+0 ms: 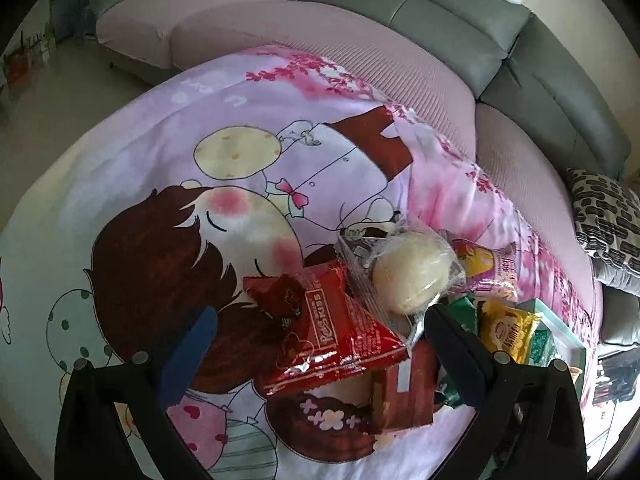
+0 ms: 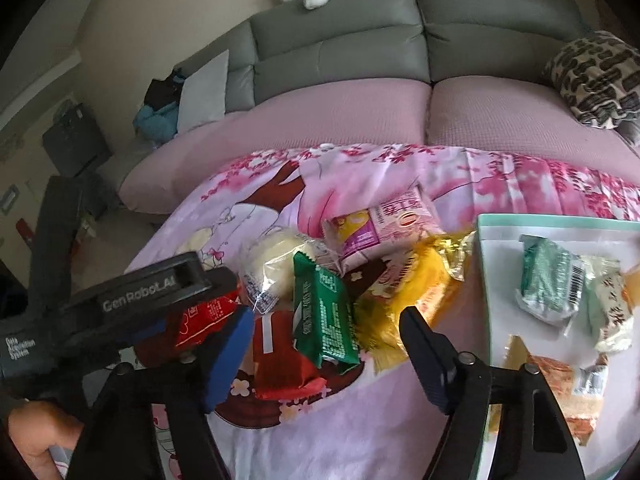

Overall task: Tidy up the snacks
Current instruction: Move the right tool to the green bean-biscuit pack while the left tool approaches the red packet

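a grey and pink sofa (image 2: 344, 120) fills the background, and in front of it a surface draped in a pink cartoon-print cloth (image 1: 168, 168) carries everything; whether a table or a bed lies under the cloth cannot be told. to the right on the cloth sits a shallow white tray with a mint rim (image 2: 560, 222), already holding a pale green packet (image 2: 550, 284), a cream one and an orange one. the rest of the snacks lie in a loose heap just left of the tray: a pink packet (image 2: 384, 226), a yellow packet (image 2: 416, 292) against the tray's edge, a round pale bun in clear wrap (image 1: 412, 272), a dark green packet (image 2: 326, 316), a red packet (image 1: 328, 332) and a brown-red one (image 2: 280, 360). the left hand-held gripper (image 1: 320, 332) stands wide open over the red packet, holding nothing. the right hand-held gripper (image 2: 326, 344) has its jaws partly open around the green packet with the pads not pressing on it. the packets overlap, so closing here could pinch the brown-red packet under the green one, or the slick wrapper could slide out. the two grippers work close together over the same heap and could knock each other or scatter the packets.
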